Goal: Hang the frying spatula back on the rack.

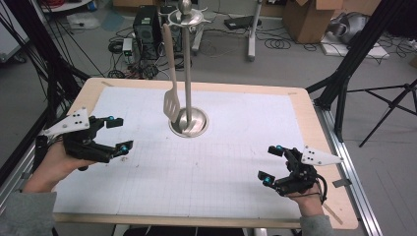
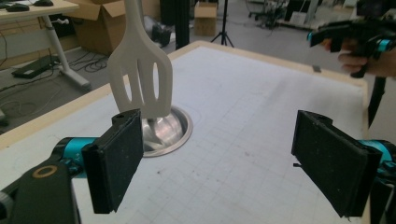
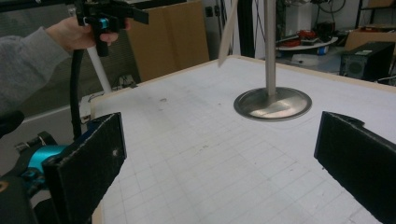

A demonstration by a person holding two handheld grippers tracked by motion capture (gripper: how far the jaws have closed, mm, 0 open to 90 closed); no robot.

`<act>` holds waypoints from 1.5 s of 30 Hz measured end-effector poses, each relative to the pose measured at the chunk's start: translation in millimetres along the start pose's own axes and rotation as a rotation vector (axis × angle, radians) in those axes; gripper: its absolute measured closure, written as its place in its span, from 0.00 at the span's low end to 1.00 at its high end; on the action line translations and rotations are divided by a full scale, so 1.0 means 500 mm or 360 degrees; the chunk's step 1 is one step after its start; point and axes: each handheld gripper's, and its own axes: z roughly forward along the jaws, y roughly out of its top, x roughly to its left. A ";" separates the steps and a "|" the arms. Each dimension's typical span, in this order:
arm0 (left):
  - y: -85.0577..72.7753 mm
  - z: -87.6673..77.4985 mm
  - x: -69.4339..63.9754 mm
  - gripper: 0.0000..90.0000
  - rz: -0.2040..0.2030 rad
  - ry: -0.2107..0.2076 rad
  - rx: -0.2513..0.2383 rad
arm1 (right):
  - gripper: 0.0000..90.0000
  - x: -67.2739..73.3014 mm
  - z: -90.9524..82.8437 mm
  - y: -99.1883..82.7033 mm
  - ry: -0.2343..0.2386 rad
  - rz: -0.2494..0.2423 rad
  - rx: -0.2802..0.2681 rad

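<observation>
A metal stand [image 1: 187, 64] with a round base [image 1: 199, 124] rises at the table's middle back. A cream slotted spatula [image 1: 171, 103] hangs from its top, blade down beside the pole; the blade [image 2: 140, 77] looms close in the left gripper view. My left gripper [image 1: 119, 133] hovers open at the table's left, jaws wide apart and empty. My right gripper [image 1: 272, 163] is held open at the front right, also empty. The stand base [image 3: 272, 102] and pole lie ahead in the right gripper view.
A white gridded mat [image 1: 206, 162] covers the wooden table [image 1: 314, 128]. Behind the table lie cables, a computer tower [image 1: 146, 24] and cardboard boxes [image 1: 307, 17]. Black tripod legs [image 1: 354, 54] stand at the right.
</observation>
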 end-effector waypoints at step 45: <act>-0.140 -0.109 0.020 0.19 -0.0078 0.0463 -0.0112 | 0.01 0.004 0.002 0.009 -0.0036 -0.0051 -0.0046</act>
